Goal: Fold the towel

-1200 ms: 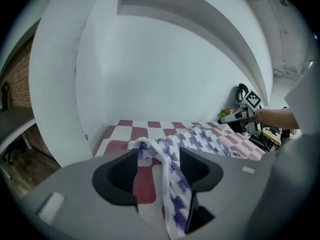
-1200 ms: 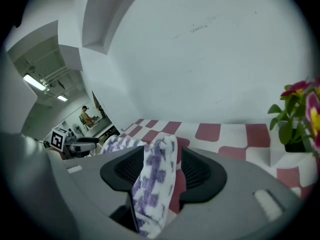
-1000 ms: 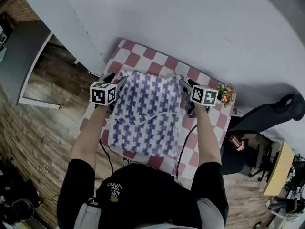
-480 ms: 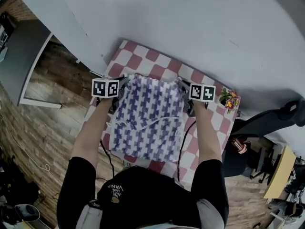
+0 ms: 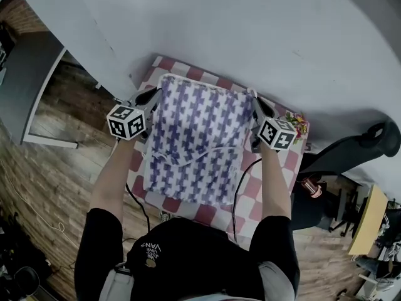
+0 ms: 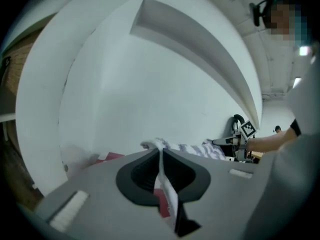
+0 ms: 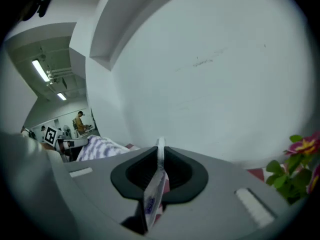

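My left claw [image 5: 153,98] and right claw [image 5: 254,100] have just been closing. Each pinches a far corner of the purple-and-white houndstooth towel [image 5: 197,140], raised at 12 o'clock. Its near half lies on the checkered bench [image 5: 250,199].

The towel [image 5: 197,137] conceals most of the checkered cloth [image 5: 170,64], and the person's head [image 5: 178,249] hides that cloth's near edge. In the right gripper view, the flowers [image 7: 295,169] are cut off at the frame edge. A distant figure [image 7: 80,121], possibly standing, is too small to resolve.
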`<state>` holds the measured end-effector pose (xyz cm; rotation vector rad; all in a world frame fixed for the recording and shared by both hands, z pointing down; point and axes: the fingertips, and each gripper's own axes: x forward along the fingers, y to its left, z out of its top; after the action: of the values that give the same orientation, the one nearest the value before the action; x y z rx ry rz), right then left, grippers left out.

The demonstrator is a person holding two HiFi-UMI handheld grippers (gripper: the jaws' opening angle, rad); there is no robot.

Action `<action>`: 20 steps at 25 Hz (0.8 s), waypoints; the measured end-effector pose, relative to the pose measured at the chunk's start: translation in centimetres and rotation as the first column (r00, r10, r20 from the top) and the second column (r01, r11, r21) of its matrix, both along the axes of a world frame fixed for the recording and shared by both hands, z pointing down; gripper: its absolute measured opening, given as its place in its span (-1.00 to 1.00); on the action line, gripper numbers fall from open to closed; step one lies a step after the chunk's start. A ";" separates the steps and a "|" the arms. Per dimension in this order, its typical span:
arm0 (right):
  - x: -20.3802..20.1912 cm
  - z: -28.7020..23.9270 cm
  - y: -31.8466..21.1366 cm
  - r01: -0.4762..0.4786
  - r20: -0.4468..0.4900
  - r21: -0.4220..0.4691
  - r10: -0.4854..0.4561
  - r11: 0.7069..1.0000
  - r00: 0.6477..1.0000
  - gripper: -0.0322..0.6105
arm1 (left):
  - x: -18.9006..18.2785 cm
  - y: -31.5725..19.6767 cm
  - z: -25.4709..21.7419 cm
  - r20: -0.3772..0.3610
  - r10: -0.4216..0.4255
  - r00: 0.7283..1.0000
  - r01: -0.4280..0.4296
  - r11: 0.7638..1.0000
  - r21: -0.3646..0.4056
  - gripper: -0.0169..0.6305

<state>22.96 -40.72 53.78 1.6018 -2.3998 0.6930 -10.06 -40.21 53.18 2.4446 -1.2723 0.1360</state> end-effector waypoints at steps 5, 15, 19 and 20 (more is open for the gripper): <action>0.9 6.5 1.1 -0.020 -0.020 -0.199 0.017 0.980 1.000 -0.74 | 0.3 0.4 6.7 0.138 0.006 0.990 0.023 0.978 -0.208 -0.88; 0.2 9.6 6.3 -0.023 -0.062 -0.338 0.003 0.941 0.998 -0.40 | -3.5 3.9 9.6 0.237 -0.048 0.970 0.123 0.942 -0.313 -0.39; 0.5 9.6 9.8 -0.024 -0.057 -0.332 0.006 0.943 0.998 -0.35 | -3.7 7.4 8.0 0.195 0.016 0.981 0.030 0.973 -0.231 -0.39; 0.5 9.7 10.7 -0.018 -0.042 -0.338 0.004 0.941 0.999 -0.35 | -3.3 8.5 7.6 0.181 0.053 0.982 -0.014 0.978 -0.210 -0.39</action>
<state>23.46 -29.98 63.44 1.4703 -2.1008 1.0010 -13.34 -31.75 60.82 2.3162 -1.2231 0.4926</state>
